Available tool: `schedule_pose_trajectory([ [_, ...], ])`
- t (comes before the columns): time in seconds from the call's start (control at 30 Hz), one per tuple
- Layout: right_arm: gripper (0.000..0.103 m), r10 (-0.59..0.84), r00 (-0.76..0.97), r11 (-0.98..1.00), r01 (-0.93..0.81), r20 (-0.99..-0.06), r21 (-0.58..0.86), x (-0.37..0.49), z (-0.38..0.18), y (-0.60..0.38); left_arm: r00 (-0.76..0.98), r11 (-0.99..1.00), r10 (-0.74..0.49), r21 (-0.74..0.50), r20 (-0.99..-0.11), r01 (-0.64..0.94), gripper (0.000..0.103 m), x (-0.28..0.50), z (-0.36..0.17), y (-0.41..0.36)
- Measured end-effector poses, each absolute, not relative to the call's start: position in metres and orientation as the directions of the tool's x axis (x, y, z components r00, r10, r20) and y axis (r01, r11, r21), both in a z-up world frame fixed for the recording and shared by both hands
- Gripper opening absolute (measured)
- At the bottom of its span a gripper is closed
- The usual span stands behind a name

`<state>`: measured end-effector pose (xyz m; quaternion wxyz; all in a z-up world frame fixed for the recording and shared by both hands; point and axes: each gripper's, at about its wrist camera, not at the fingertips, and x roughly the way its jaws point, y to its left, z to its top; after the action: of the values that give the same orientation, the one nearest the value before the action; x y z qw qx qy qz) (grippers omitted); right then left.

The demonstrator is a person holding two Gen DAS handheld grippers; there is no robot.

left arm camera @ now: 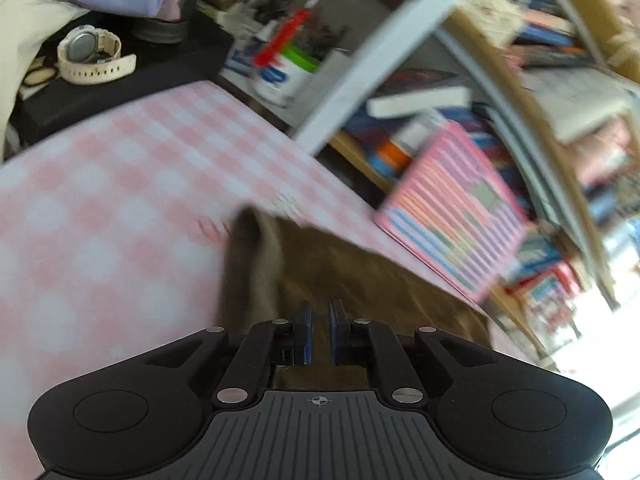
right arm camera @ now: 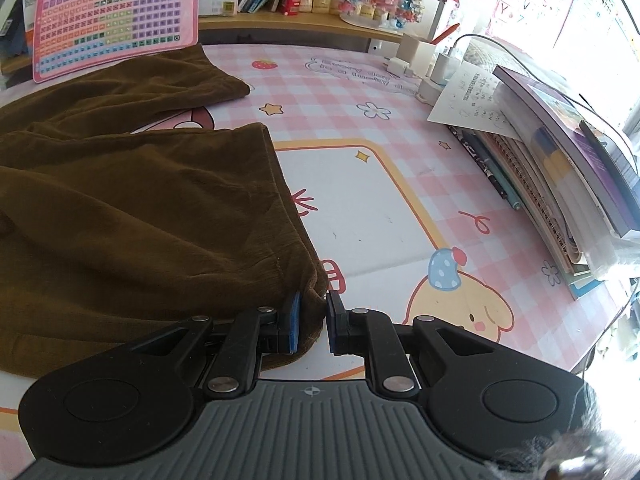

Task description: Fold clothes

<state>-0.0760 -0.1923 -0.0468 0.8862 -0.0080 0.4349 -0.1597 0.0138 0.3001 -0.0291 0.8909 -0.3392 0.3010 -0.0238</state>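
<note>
Brown corduroy trousers (right arm camera: 140, 208) lie spread on the pink checked table mat (right arm camera: 360, 184), with both leg ends toward the middle of the table. My right gripper (right arm camera: 314, 308) is shut on the corner of the near leg's hem, low over the mat. The left wrist view is blurred. There a fold of the same brown trousers (left arm camera: 340, 264) rises off the mat (left arm camera: 100, 200) toward my left gripper (left arm camera: 320, 316). Its blue pads stand close together with brown cloth in the narrow gap between them.
A pink button board (right arm camera: 116, 16) leans at the back edge, also in the left wrist view (left arm camera: 452, 216). Stacked books and notebooks (right arm camera: 560, 184) fill the right side, with chargers (right arm camera: 424, 68) behind. A wristwatch (left arm camera: 90, 56) and jars (left arm camera: 280, 76) sit at the far left.
</note>
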Motion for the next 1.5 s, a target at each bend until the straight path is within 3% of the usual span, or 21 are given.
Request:
schedule_pose_trajectory([
  [0.07, 0.013, -0.285, 0.573, 0.949, 0.280, -0.768, -0.143, -0.076, -0.047, -0.194, 0.818, 0.761, -0.279, -0.635, -0.503, -0.131, 0.010, -0.011, -0.033, 0.288],
  [0.3, 0.013, -0.275, 0.576, 0.949, 0.293, -0.770, -0.120, -0.076, -0.046, -0.196, 0.744, 0.762, -0.288, -0.614, -0.603, -0.203, 0.010, -0.038, -0.061, 0.280],
  [0.37, 0.011, -0.272, 0.582, 0.948, 0.299, -0.766, -0.108, -0.076, -0.042, -0.197, 0.730, 0.732, -0.285, -0.633, -0.621, -0.252, 0.006, -0.041, -0.074, 0.286],
  [0.47, 0.009, -0.277, 0.642, 0.950, 0.296, -0.715, -0.103, -0.079, -0.022, -0.194, 0.743, 0.657, -0.310, -0.699, -0.593, -0.284, 0.005, -0.044, -0.083, 0.296],
  [0.57, 0.009, -0.298, 0.717, 0.949, 0.293, -0.630, -0.115, -0.090, 0.005, -0.189, 0.729, 0.681, -0.318, -0.681, -0.606, -0.269, 0.005, -0.041, -0.079, 0.295],
  [0.67, 0.009, -0.314, 0.692, 0.941, 0.316, -0.650, -0.119, -0.100, 0.004, -0.192, 0.728, 0.675, -0.331, -0.690, -0.601, -0.263, 0.005, -0.041, -0.079, 0.297],
  [0.77, 0.009, -0.305, 0.586, 0.936, 0.328, -0.750, -0.124, -0.098, -0.030, -0.200, 0.734, 0.676, -0.333, -0.692, -0.592, -0.251, 0.005, -0.047, -0.073, 0.299],
  [0.87, 0.010, -0.318, 0.567, 0.934, 0.327, -0.760, -0.147, -0.100, -0.044, -0.200, 0.751, 0.699, -0.313, -0.676, -0.581, -0.232, 0.008, -0.054, -0.059, 0.306],
  [0.93, 0.013, -0.322, 0.556, 0.932, 0.329, -0.767, -0.153, -0.099, -0.042, -0.200, 0.762, 0.700, -0.304, -0.676, -0.572, -0.229, 0.008, -0.059, -0.052, 0.313],
  [1.03, 0.036, -0.374, 0.549, 0.909, 0.377, -0.748, -0.178, -0.101, -0.037, -0.202, 0.770, 0.693, -0.284, -0.677, -0.571, -0.247, 0.008, -0.067, -0.047, 0.324],
  [1.1, 0.036, -0.408, 0.578, 0.892, 0.418, -0.706, -0.173, -0.104, -0.028, -0.199, 0.769, 0.675, -0.277, -0.686, -0.576, -0.271, 0.010, -0.072, -0.048, 0.328],
  [1.17, 0.036, -0.397, 0.632, 0.901, 0.406, -0.666, -0.152, -0.104, -0.018, -0.191, 0.763, 0.652, -0.271, -0.695, -0.587, -0.303, 0.025, -0.078, -0.051, 0.333],
  [1.23, 0.035, -0.353, 0.670, 0.924, 0.361, -0.653, -0.129, -0.101, -0.013, -0.180, 0.757, 0.634, -0.270, -0.702, -0.595, -0.325, 0.029, -0.081, -0.055, 0.335],
  [1.5, 0.024, -0.254, 0.623, 0.961, 0.250, -0.740, -0.119, -0.093, -0.038, -0.152, 0.754, 0.485, -0.324, -0.785, -0.571, -0.386, 0.037, -0.087, -0.076, 0.337],
])
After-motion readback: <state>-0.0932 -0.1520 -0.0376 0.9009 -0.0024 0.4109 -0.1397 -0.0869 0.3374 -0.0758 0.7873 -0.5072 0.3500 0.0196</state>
